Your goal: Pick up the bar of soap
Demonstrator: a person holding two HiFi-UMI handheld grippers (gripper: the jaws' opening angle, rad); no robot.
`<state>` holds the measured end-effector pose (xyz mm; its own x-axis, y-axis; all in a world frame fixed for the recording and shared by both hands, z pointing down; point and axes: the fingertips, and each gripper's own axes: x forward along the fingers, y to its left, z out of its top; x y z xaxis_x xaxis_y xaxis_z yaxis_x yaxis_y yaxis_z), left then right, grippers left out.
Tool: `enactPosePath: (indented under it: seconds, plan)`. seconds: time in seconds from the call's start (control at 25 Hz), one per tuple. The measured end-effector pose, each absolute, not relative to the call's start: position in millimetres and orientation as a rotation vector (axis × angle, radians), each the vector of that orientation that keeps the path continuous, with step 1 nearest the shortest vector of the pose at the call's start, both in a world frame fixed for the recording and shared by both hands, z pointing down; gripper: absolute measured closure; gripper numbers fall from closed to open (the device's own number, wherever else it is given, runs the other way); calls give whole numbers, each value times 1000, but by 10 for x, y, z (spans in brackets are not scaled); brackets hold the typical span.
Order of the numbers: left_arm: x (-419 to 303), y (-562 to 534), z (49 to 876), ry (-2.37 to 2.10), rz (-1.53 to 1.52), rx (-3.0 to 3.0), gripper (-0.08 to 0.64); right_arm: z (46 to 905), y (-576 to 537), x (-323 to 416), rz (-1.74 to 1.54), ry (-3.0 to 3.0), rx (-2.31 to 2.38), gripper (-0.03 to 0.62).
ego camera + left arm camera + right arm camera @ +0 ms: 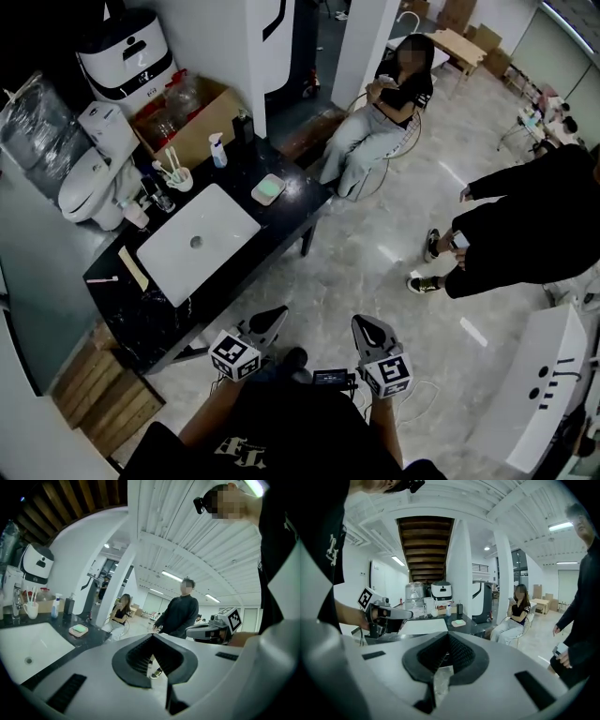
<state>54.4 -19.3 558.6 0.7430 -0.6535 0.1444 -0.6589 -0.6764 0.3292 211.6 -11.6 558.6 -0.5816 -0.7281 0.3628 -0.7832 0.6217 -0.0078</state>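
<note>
The green bar of soap [269,188] lay in a pale dish [255,196] upper left of centre, near the black surface's [286,220] right edge. A white basin [197,242] sat lower left of it, and a spray bottle [217,150] stood behind. Open floor [375,272] separated it from the left gripper [276,313] and right gripper [362,324], both closed and empty.

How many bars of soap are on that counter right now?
1. The green bar of soap lies in a tray on the black counter, beside the white sink. Clutter near the toothbrush cup could hide another.
</note>
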Motion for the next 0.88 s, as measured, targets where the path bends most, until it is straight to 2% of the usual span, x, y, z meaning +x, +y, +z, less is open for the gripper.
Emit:
enactPosePath:
  seconds: [0.28, 0.88]
  plan:
    - [314, -572, 5700, -1062, 0, 2534, 552, 5685, -518, 1815, 228, -2542, 1101, 583]
    - [-39, -1815, 5558, -934, -79, 2597, 551, 5513, -1728, 1223, 184, -2486, 1157, 583]
